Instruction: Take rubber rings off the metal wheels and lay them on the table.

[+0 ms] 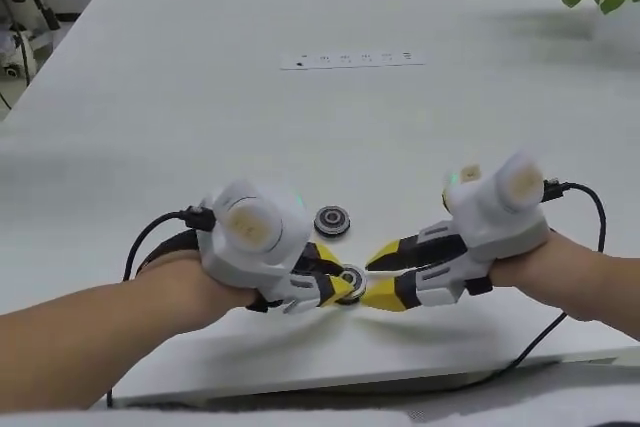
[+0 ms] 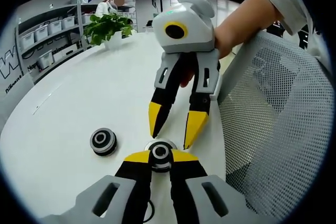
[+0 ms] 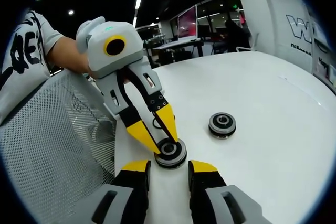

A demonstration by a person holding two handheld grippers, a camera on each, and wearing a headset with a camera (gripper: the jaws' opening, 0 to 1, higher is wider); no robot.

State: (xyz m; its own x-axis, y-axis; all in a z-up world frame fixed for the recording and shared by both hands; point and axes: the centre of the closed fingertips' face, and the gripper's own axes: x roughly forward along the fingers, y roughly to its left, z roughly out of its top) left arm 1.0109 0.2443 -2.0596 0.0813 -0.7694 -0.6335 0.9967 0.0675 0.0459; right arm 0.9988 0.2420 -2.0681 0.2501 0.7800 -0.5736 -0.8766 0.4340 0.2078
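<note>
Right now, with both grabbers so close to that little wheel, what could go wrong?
1. The left gripper pinches the wheel close to the table edge. If the grip slips, the wheel may roll off.
2. The open right gripper sits very near the left one's yellow tips. Closing in, they might bump and knock the wheel loose.

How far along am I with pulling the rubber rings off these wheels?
Nothing looks finished: no loose ring lies on the table. In hand: the left gripper clamps the near wheel at the table's edge, its dark outer band on, while the right gripper, jaws open, points at it. Left: pull that ring, then do the second wheel, also dark-banded, lying further out.
</note>
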